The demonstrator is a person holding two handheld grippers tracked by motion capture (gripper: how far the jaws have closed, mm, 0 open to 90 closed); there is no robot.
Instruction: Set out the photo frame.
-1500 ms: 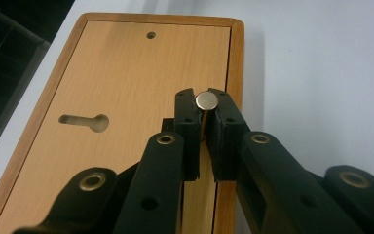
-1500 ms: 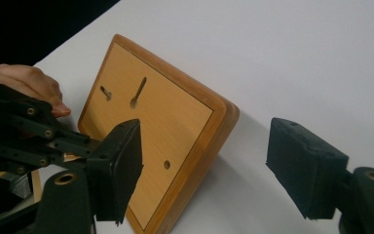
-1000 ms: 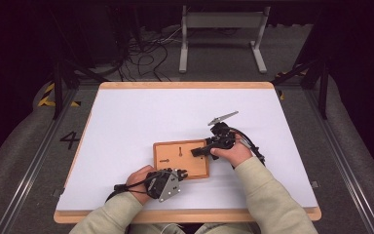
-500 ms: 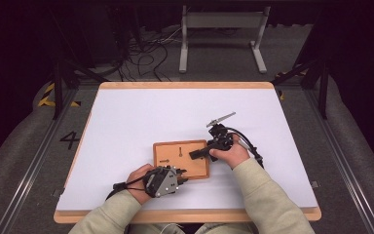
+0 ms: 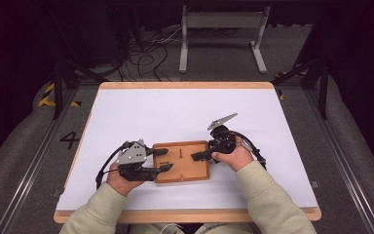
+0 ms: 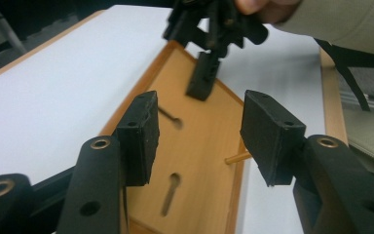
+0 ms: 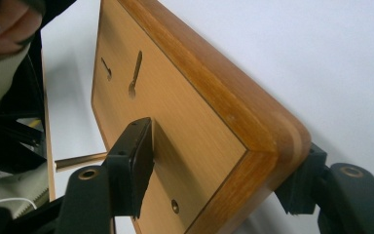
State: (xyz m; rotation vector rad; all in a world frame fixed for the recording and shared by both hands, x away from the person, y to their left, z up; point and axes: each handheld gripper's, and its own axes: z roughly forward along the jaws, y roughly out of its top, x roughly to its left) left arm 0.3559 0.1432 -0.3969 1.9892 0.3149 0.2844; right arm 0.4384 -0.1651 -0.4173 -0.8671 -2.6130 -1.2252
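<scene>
We see a flat wooden board (image 5: 182, 162) lying on the white, matte counter (image 5: 175, 117), toward its near edge, between the two hands. The board is rectangular with rounded corners and a slightly raised, darker rim; its honey-coloured face has a smooth grain and carries two narrow keyhole-shaped slots (image 6: 171, 192). A thin wooden dowel (image 6: 237, 157) sticks out from the board's long side edge.

Our left hand-held gripper (image 5: 161, 159) sits at the board's left end. Its jaws have just been opening and now stand spread, the blocky black pads (image 6: 140, 137) with their dull, rubbery faces raised over the board; the board's end shows between them from the left gripper view, but the pads press on nothing. A grey three-cornered plate tops its body in the high view.

Our right hand-held gripper (image 5: 198, 156) meets the board's right end. Its jaws have just been closing. In the right gripper view one pad (image 7: 132, 163) lies over the board's top face and the other sits behind the rounded corner, so the corner is between them; we cannot tell whether they pinch it yet.

The counter is edged with a pale wooden strip (image 5: 185, 85).
</scene>
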